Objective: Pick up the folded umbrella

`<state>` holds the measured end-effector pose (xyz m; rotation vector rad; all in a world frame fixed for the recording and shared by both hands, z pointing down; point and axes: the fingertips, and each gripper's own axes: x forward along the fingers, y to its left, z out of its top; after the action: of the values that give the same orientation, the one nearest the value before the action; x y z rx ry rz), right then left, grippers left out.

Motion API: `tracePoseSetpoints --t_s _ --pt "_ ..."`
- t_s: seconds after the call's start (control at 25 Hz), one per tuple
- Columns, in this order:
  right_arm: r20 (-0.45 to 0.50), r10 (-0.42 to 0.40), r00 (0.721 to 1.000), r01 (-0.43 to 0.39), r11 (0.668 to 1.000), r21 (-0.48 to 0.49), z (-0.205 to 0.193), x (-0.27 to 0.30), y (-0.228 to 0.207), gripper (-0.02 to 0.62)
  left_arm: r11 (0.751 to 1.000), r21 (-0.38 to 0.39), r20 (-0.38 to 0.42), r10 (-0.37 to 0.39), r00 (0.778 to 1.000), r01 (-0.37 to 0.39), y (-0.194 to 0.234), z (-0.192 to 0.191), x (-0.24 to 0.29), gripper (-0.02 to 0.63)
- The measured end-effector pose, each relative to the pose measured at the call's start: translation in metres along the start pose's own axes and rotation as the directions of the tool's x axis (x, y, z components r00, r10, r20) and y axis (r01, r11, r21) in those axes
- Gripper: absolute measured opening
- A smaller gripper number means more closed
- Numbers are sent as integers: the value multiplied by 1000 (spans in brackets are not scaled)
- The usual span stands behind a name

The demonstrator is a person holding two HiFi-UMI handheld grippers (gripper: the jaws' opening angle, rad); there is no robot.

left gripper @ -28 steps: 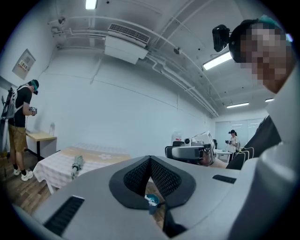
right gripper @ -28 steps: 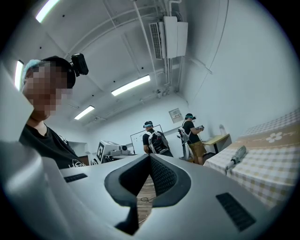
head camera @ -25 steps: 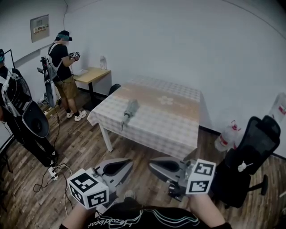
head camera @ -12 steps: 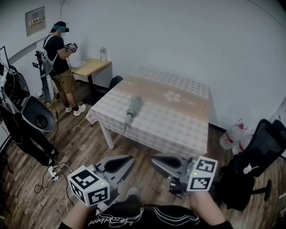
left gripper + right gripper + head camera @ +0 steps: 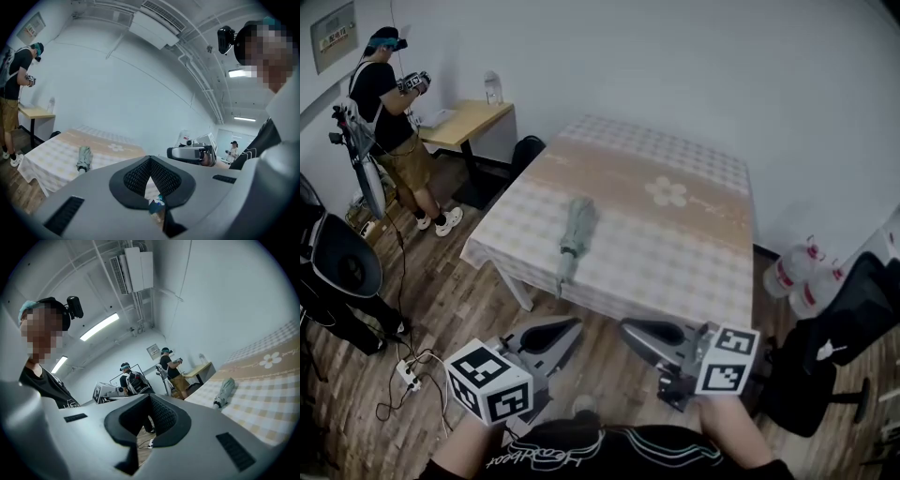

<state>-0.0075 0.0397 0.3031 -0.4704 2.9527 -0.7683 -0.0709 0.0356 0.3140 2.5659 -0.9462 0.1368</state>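
The folded umbrella (image 5: 574, 234), slim and grey-green, lies on the checked tabletop (image 5: 675, 262), narrow end toward its near left edge. It sits closer and larger than a second ago, so the approach is under way but not yet within reach. Left tool (image 5: 551, 334) and right tool (image 5: 645, 334) are pressed together, empty.

So the left gripper (image 5: 571, 324) and right gripper (image 5: 627, 327) moved in toward the surface (image 5: 703, 246). The folded umbrella (image 5: 575, 231) looks closer now, and the standing person (image 5: 389, 108) slid up-left in frame.
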Motion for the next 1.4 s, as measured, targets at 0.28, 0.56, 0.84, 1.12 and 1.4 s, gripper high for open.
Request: tracePoseSetpoints --t_s 0.28,0.56,0.84,1.12,1.4 --pt "-1 -53 999 52 997 57 15 54 -77 12 1000 -27 -38 -14 999 13 92 11 35 -4" --pt "-6 -105 994 105 992 70 17 63 -107 12 999 -40 -53 -31 998 29 126 9 59 -3" --pt "20 -121 992 119 989 88 19 56 -131 12 999 -51 -64 -8 998 5 140 5 76 -3" --pt "20 -89 996 86 990 108 40 54 -172 12 998 -53 -92 34 995 -39 156 13 107 -3" --pt "-4 -72 997 72 985 156 52 50 -232 12 984 -89 -126 141 982 -153 201 16 146 6"
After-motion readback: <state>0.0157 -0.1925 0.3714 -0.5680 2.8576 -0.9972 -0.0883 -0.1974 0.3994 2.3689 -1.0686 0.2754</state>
